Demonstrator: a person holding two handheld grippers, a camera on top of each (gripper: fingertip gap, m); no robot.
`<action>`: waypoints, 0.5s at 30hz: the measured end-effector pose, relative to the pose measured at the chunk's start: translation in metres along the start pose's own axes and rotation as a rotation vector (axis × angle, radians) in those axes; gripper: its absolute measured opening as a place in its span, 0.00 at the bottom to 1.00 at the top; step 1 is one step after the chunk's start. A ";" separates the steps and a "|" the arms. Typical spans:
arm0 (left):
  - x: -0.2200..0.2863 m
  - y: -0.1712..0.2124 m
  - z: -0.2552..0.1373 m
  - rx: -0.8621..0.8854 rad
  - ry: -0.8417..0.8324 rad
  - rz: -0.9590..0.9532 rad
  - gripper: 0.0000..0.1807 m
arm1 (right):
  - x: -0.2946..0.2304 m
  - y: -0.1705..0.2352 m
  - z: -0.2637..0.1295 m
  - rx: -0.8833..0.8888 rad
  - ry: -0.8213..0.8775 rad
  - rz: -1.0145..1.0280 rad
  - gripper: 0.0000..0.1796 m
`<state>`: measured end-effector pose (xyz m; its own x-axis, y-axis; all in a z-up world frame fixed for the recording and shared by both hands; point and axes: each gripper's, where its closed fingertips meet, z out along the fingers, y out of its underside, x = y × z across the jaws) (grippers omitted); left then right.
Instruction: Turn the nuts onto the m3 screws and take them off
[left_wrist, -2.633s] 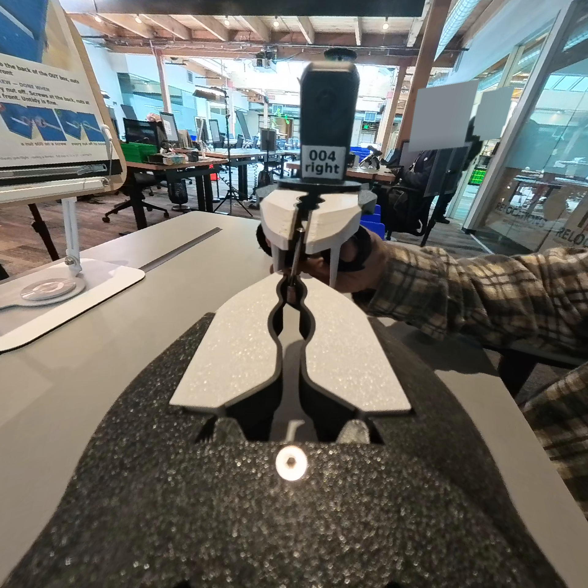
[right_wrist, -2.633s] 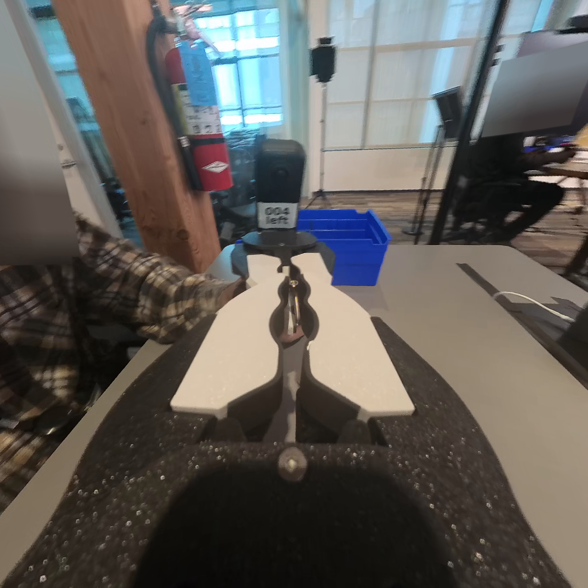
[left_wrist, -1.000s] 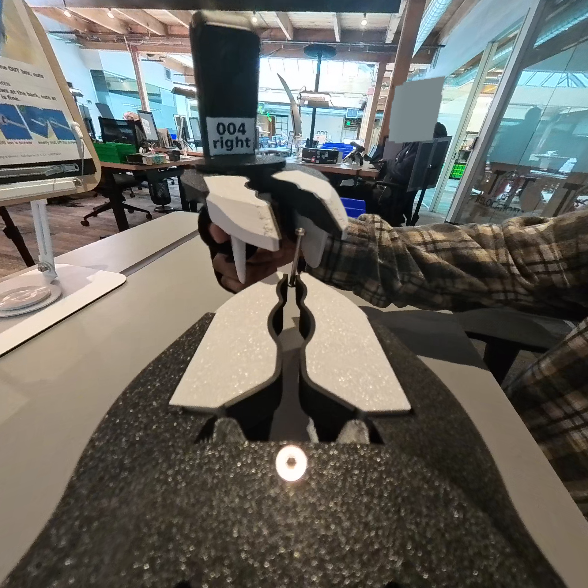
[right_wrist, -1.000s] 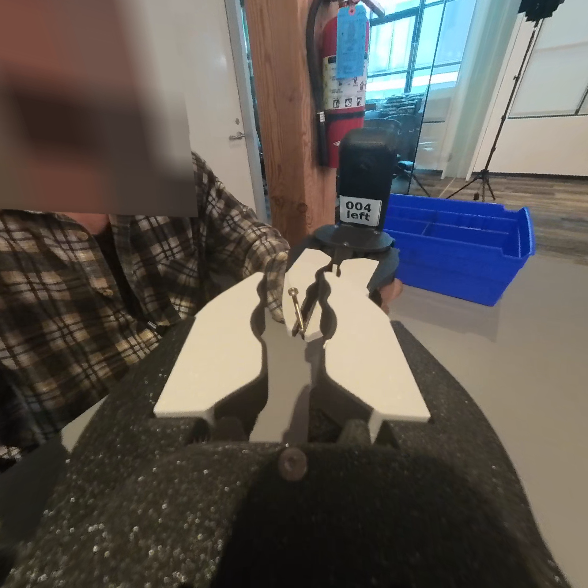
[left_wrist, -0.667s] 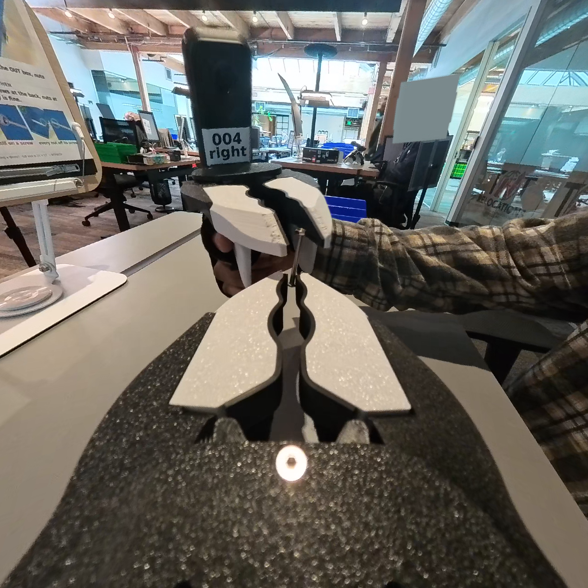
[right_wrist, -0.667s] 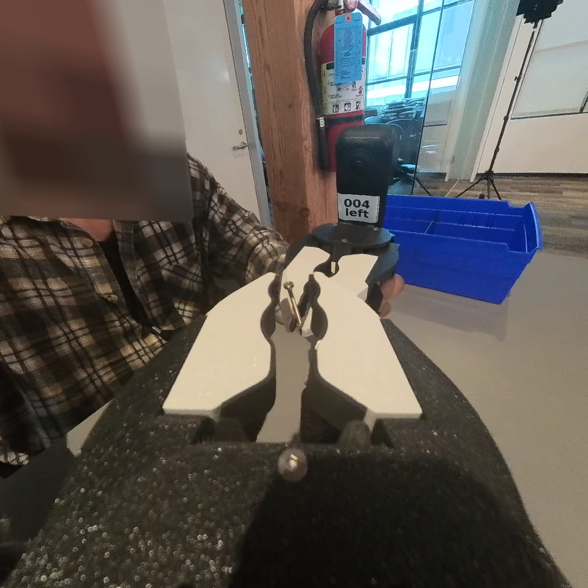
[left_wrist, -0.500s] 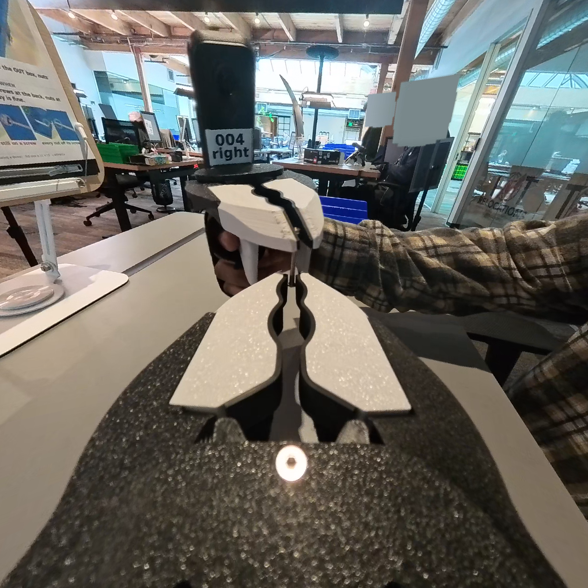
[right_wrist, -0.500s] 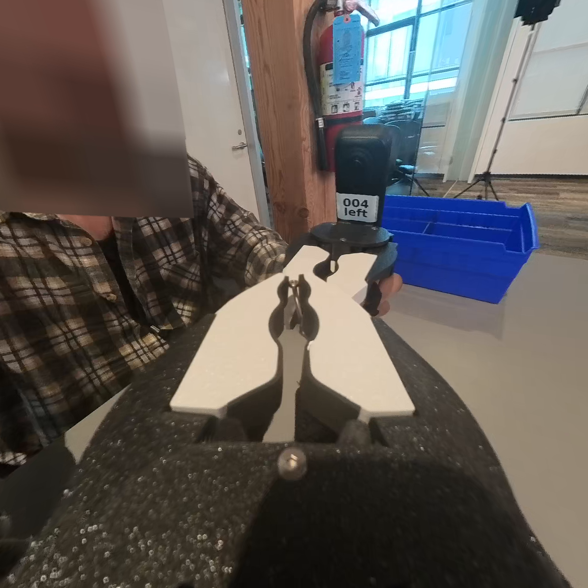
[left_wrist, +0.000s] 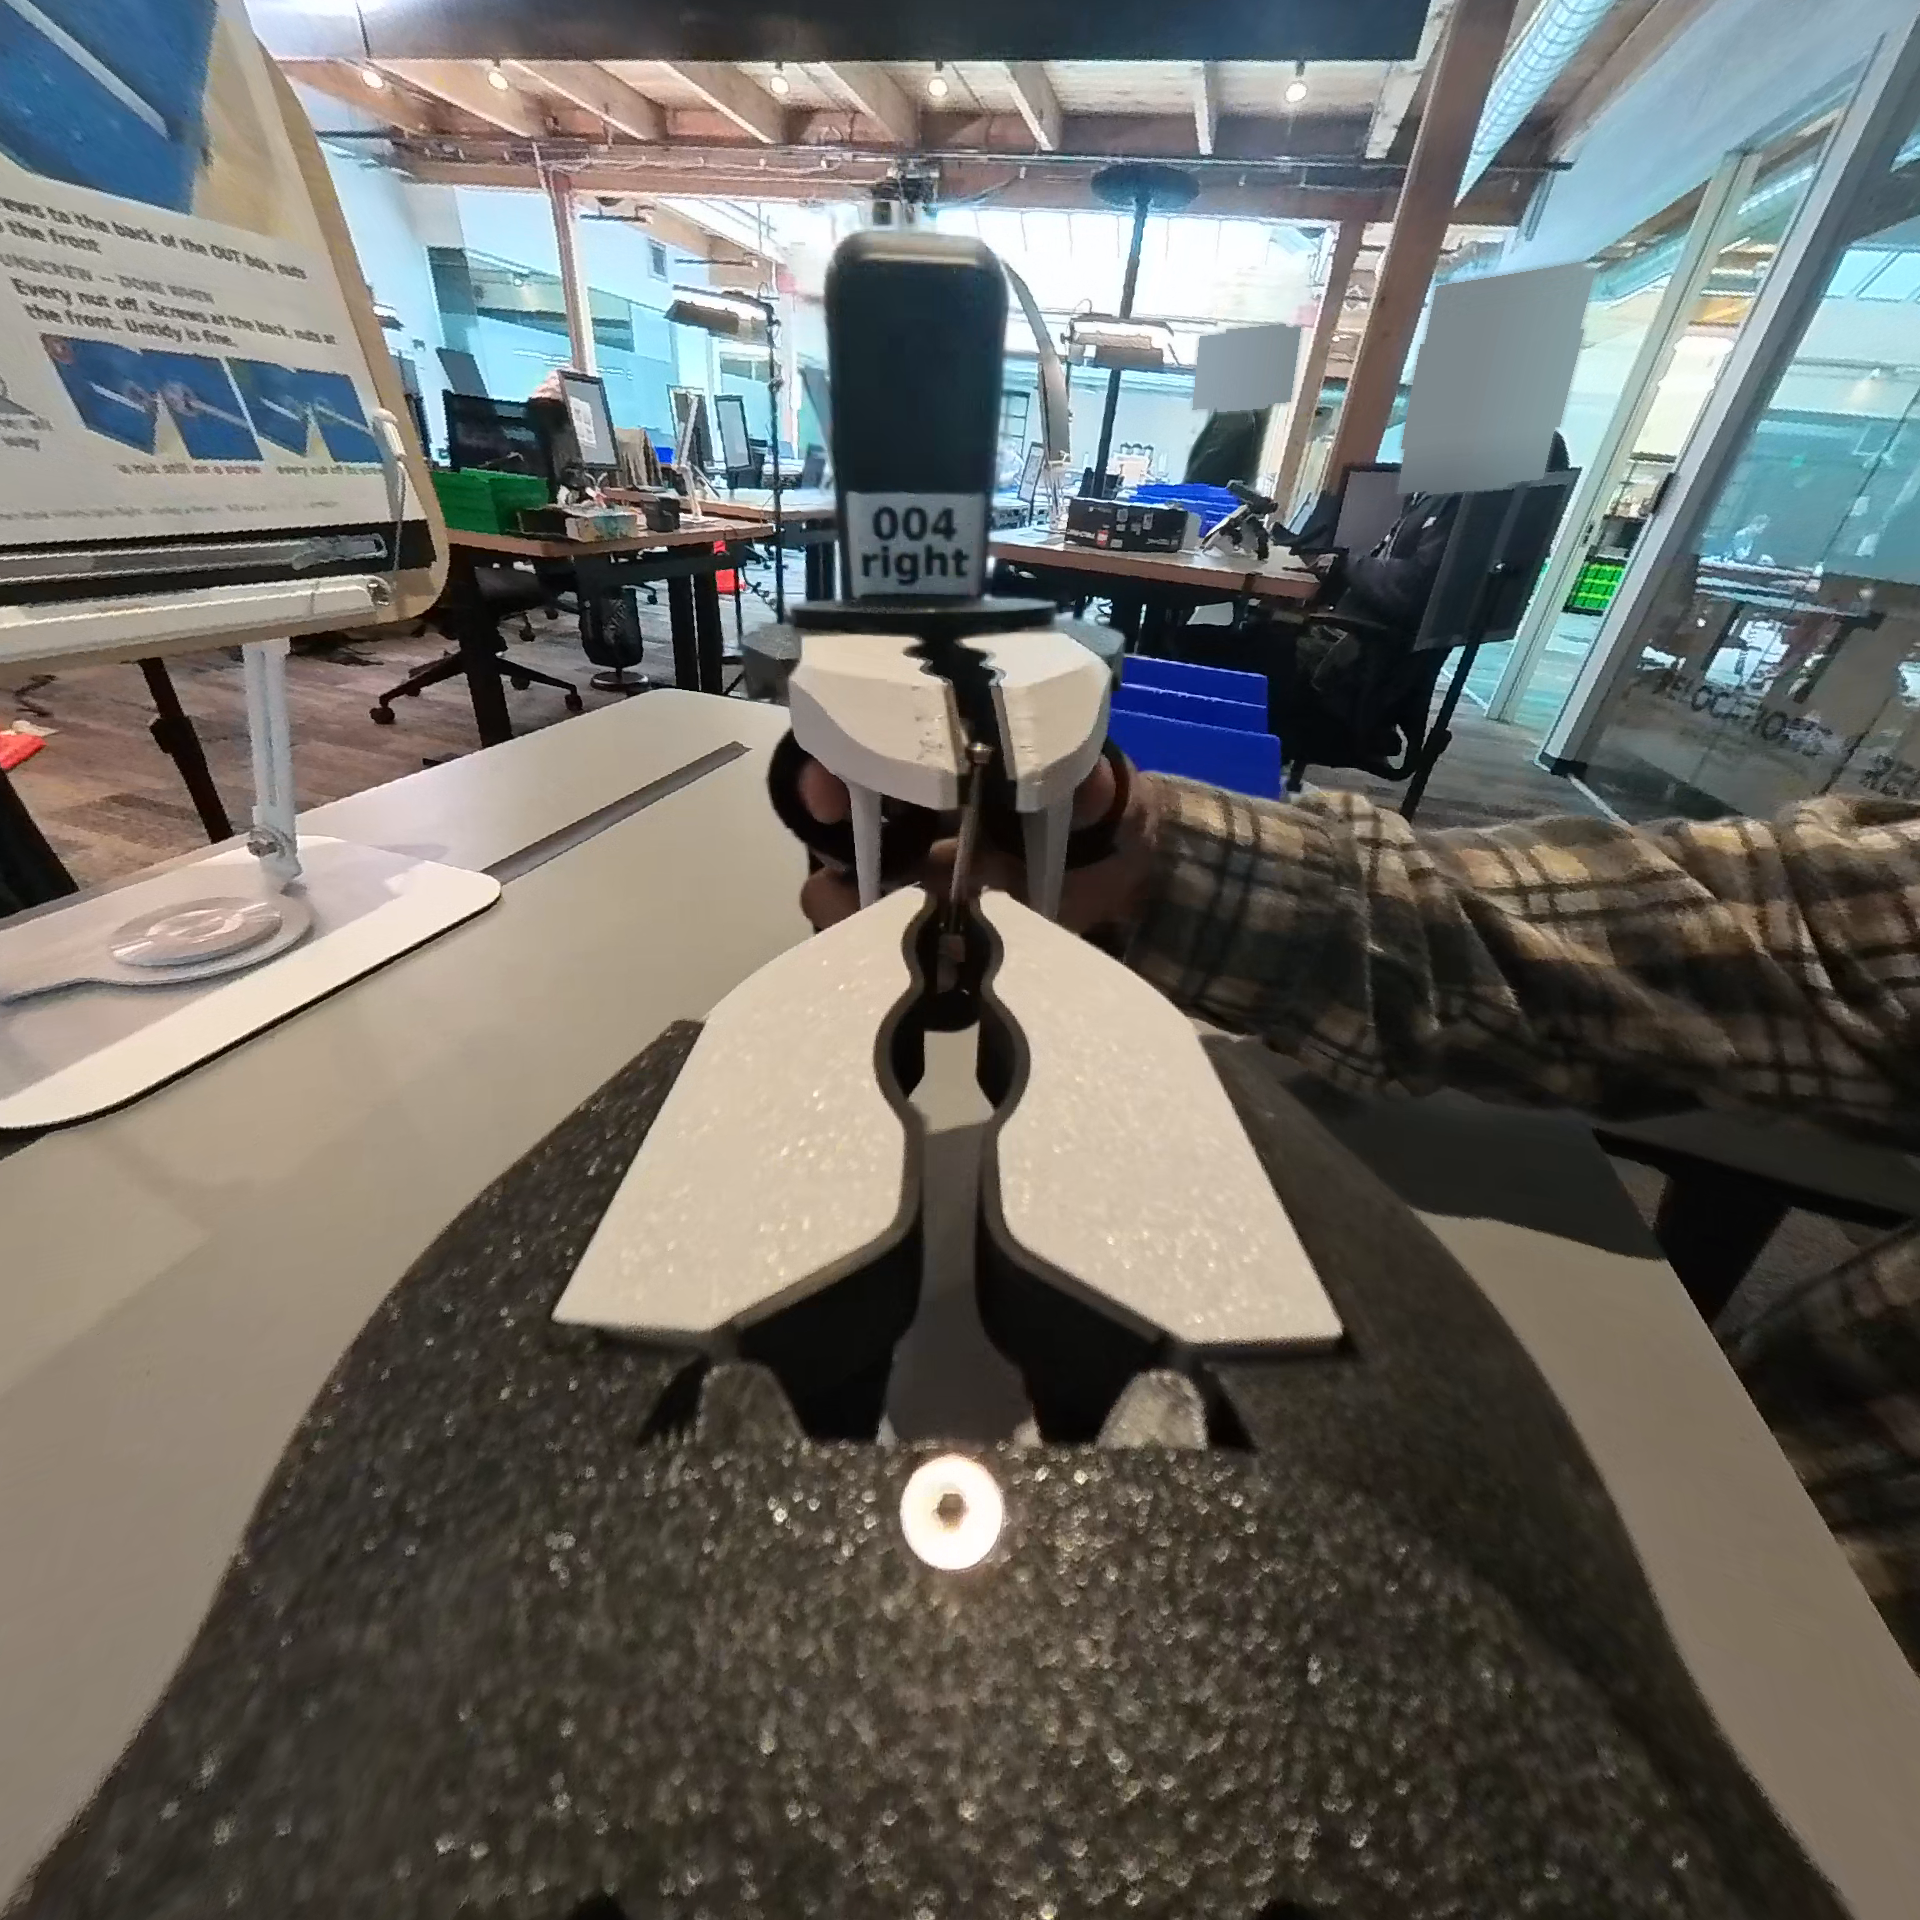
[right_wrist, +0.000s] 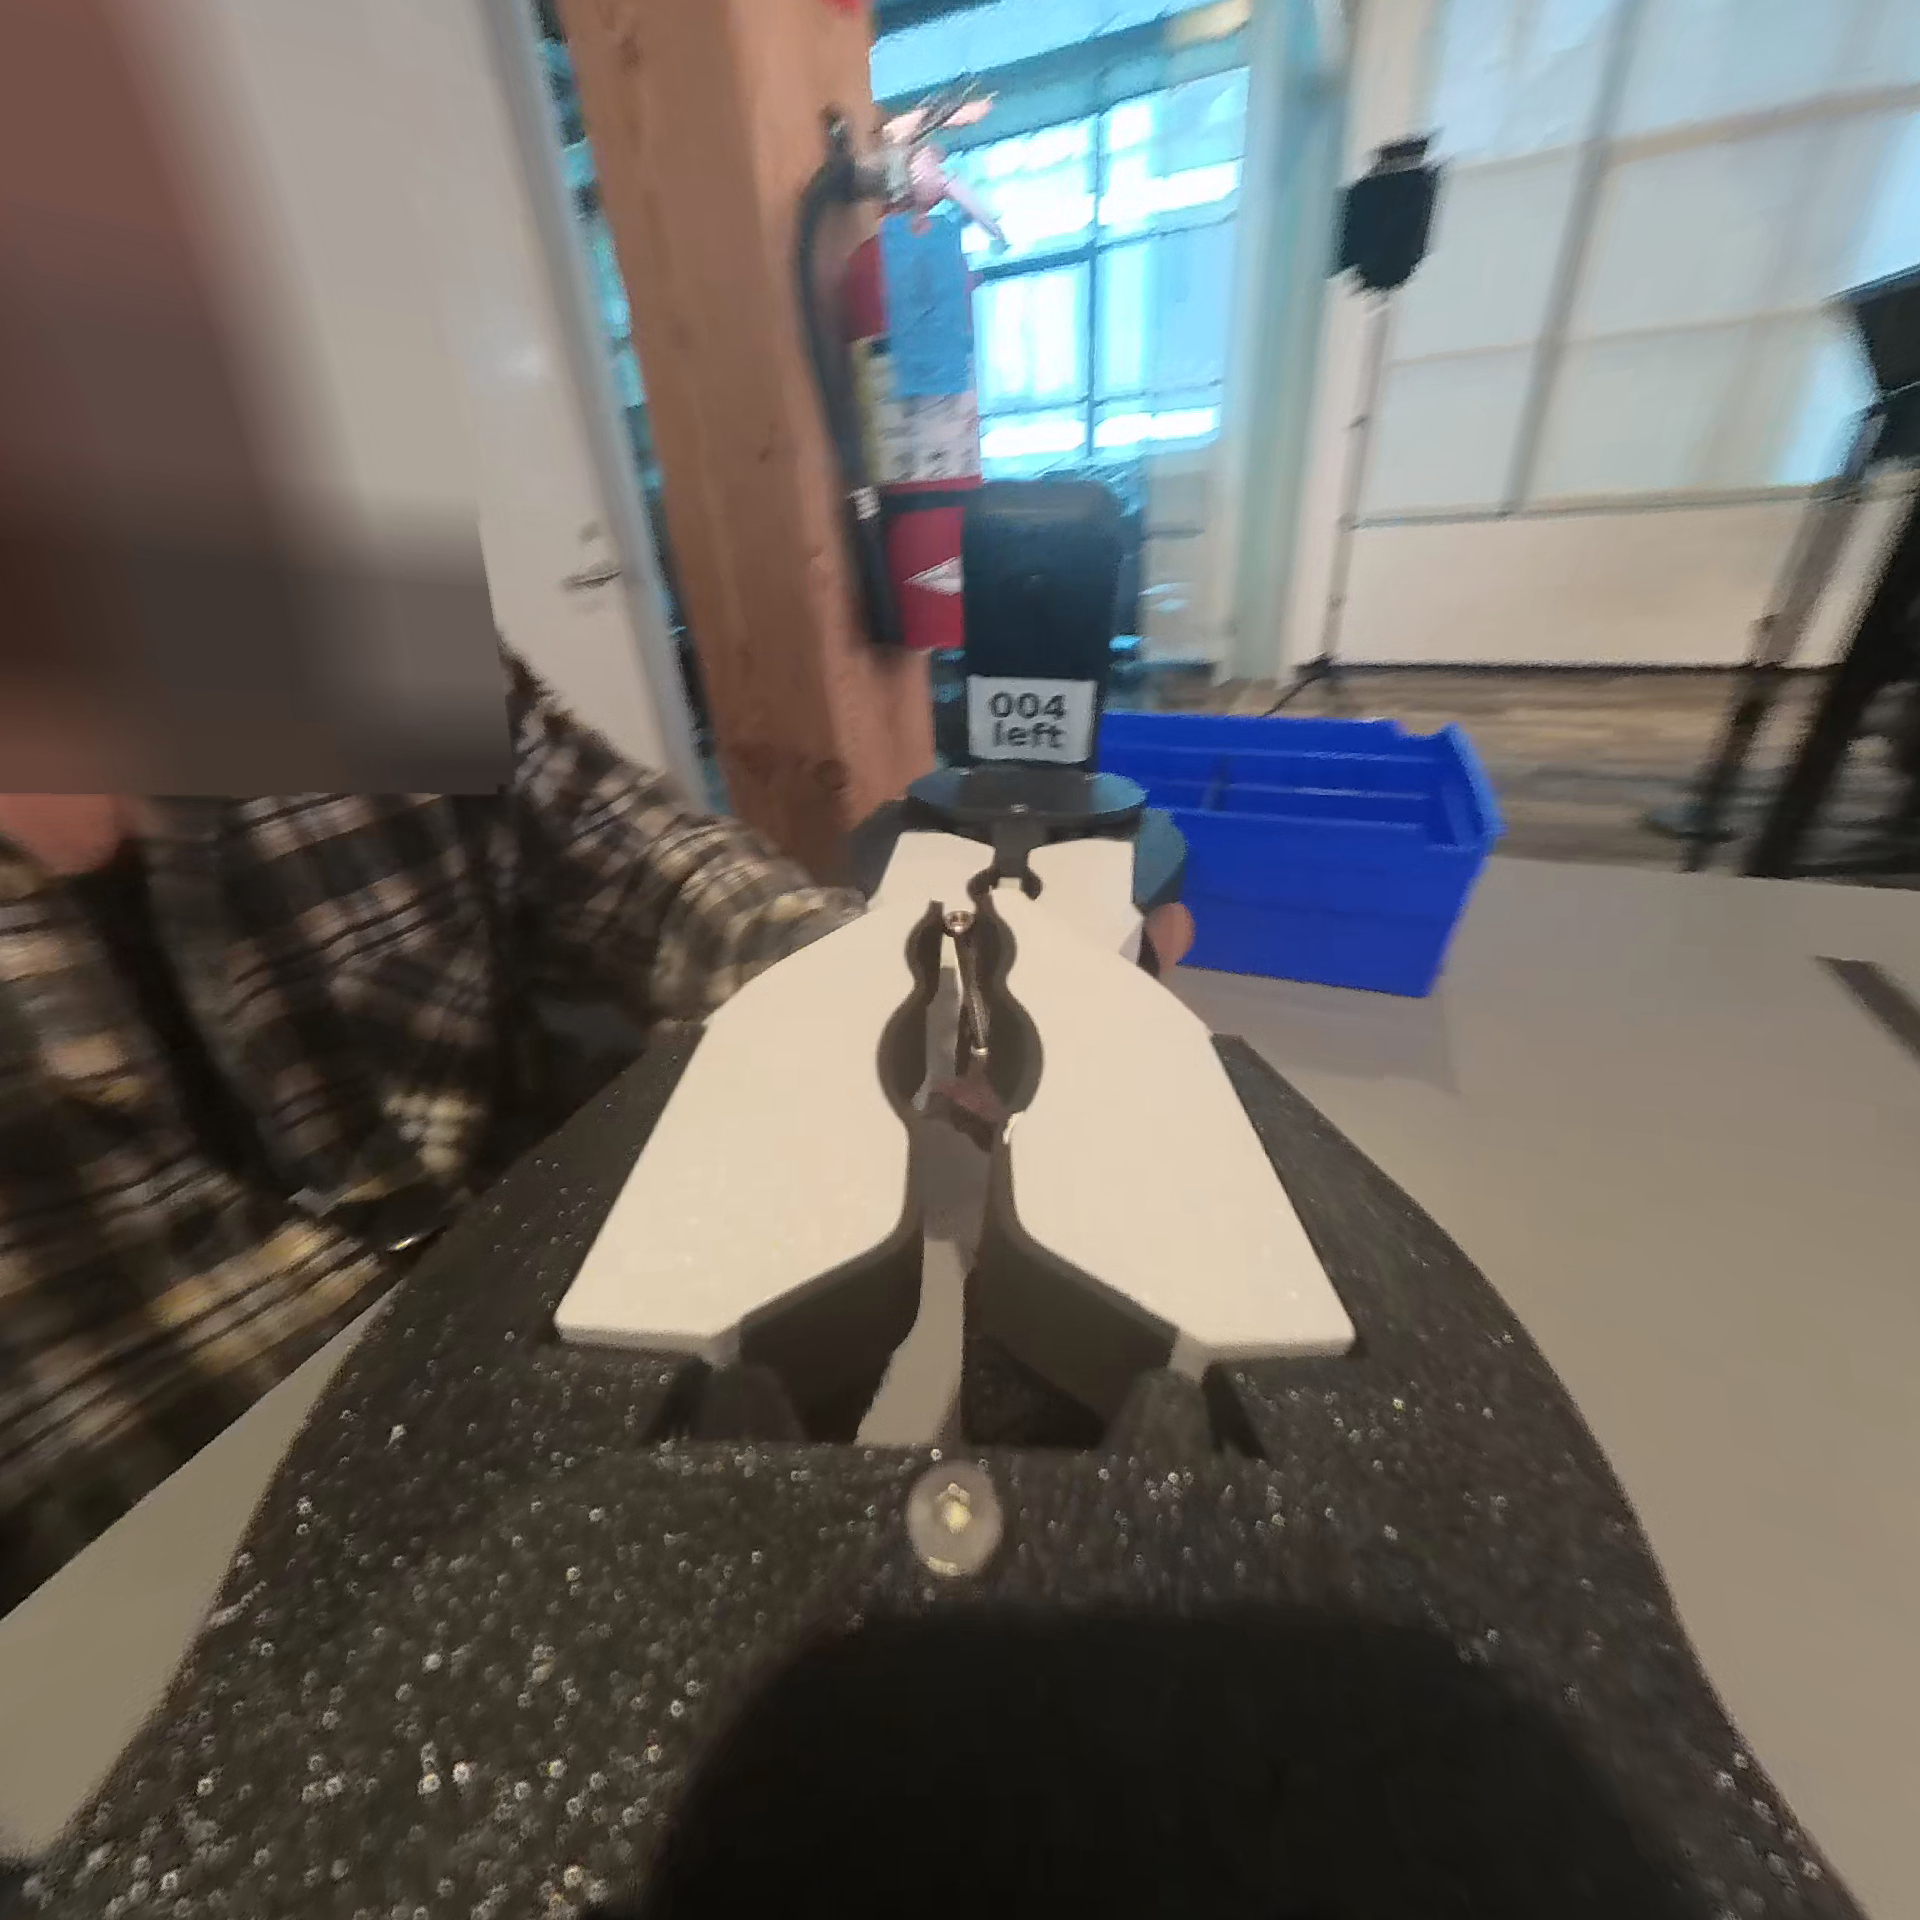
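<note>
In the left wrist view my left gripper (left_wrist: 951, 912) is shut on the lower end of a thin m3 screw (left_wrist: 964, 842), which stands up from its tips. A small bump in the finger notch may be a nut (left_wrist: 948, 943); I cannot tell. My right gripper (left_wrist: 972, 764) faces it from the far side, shut on the screw's head end. In the right wrist view my right gripper (right_wrist: 958, 920) is shut with the screw (right_wrist: 971, 987) between its fingers, head at the tips. The left gripper's camera mount (right_wrist: 1023, 805) shows just behind. This view is blurred.
Both grippers hang over a grey table (left_wrist: 260, 1164). An instruction board on a white stand (left_wrist: 249, 914) is at the left. A blue bin (right_wrist: 1299, 883) sits on the table beyond the left gripper. A person's plaid sleeve (left_wrist: 1507, 935) reaches in from the right. Both grippers' tips are close together, under 4 cm apart.
A second ago the right gripper was open and twisted aside. It then shut on the screw's head end and has now turned back to face the left gripper squarely. The left gripper kept its hold.
</note>
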<state>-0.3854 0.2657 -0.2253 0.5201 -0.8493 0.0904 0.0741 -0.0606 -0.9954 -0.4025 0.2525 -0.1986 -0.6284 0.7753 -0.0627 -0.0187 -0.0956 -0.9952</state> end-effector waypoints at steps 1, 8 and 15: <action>-0.001 0.000 0.000 0.000 -0.004 -0.002 0.02 | 0.001 0.000 0.000 0.008 0.015 -0.005 0.03; -0.002 -0.001 -0.001 0.003 -0.007 -0.015 0.02 | 0.002 -0.001 0.002 0.043 0.082 -0.015 0.14; -0.004 -0.002 -0.003 0.008 -0.007 -0.024 0.02 | 0.002 -0.009 -0.008 0.068 0.292 -0.096 0.42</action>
<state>-0.3899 0.2676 -0.2238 0.5242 -0.8438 0.1148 0.0936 -0.0769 -0.9926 -0.3975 0.2599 -0.1899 -0.3716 0.9284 0.0026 -0.1254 -0.0474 -0.9910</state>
